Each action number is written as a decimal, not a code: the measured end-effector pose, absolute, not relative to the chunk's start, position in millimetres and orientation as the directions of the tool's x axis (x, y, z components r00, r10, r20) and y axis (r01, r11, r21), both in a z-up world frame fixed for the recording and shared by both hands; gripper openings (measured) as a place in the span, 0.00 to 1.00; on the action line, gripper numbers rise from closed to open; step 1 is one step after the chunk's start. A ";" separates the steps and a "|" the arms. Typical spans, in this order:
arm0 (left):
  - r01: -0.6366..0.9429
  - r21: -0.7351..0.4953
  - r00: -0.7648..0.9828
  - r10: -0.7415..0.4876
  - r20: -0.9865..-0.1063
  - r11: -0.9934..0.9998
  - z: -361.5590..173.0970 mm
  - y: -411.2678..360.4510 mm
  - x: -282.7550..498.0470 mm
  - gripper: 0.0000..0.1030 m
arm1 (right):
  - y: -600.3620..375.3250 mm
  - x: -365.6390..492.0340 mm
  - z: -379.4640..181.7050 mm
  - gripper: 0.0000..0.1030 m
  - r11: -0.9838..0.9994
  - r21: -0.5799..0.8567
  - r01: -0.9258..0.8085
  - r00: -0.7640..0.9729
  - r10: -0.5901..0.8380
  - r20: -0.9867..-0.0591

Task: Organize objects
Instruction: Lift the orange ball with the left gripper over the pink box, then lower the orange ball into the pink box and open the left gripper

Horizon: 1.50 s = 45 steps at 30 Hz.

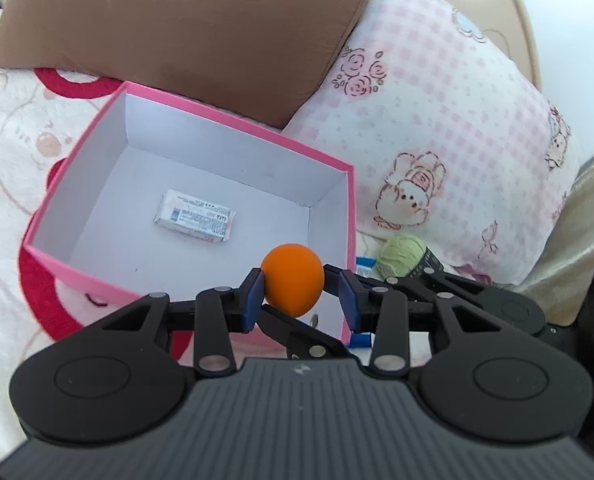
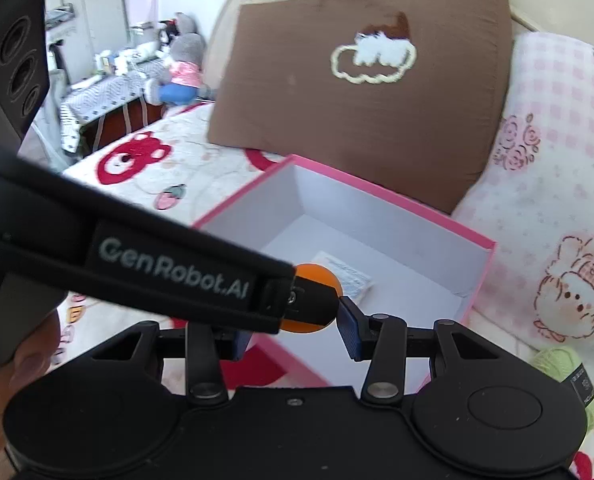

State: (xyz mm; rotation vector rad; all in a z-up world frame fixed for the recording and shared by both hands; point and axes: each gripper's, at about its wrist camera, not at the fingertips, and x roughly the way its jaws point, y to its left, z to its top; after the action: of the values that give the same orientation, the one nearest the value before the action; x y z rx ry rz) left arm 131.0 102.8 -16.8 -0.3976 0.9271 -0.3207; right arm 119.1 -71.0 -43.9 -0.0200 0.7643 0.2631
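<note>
An orange ball (image 1: pixel 293 278) hangs over the near right corner of an open pink box (image 1: pixel 233 110) with a white inside. My left gripper (image 1: pixel 299 286) is shut on the ball, its blue pads at either side. The right gripper's black fingers (image 1: pixel 297 330) reach in from the right and close on the same ball. In the right wrist view the ball (image 2: pixel 317 276) shows half hidden behind the left gripper's black body (image 2: pixel 169 268). My right gripper (image 2: pixel 297 320) has its right pad against the ball; its left pad is hidden. A white wrapped packet (image 1: pixel 195 216) lies on the box floor.
The box (image 2: pixel 377 188) sits on a patterned bedspread (image 1: pixel 17 140). A brown cushion (image 1: pixel 185 32) and a pink checked pillow (image 1: pixel 457 140) stand behind it. A green yarn ball (image 1: pixel 403 258) lies right of the box. A hand (image 2: pixel 17 360) shows at lower left.
</note>
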 end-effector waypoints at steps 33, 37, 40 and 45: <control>-0.116 -0.614 0.573 -0.452 -0.683 0.781 -103.6 161.8 265.1 0.33 | -73.1 272.7 -107.6 0.45 0.981 0.171 -0.088 0.586 0.190 -0.788; -0.130 -0.613 0.572 -0.446 -0.688 0.780 -114.4 165.3 273.8 0.31 | -64.5 281.0 -116.7 0.45 0.986 0.124 -0.108 0.589 0.164 -0.792; -0.128 -0.591 0.581 -0.423 -0.696 0.796 -118.4 164.7 277.8 0.31 | -61.6 288.0 -122.8 0.44 0.988 0.115 -0.106 0.587 0.156 -0.795; -0.118 -0.596 0.588 -0.427 -0.687 0.794 -126.3 163.5 282.8 0.29 | -59.1 295.0 -127.9 0.44 0.993 0.077 -0.088 0.589 0.114 -0.800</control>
State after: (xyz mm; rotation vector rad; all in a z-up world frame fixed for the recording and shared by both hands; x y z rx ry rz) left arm 282.8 163.5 -126.3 -0.6498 0.9411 -0.1954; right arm 295.0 -59.1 -127.9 0.0306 0.9333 0.1178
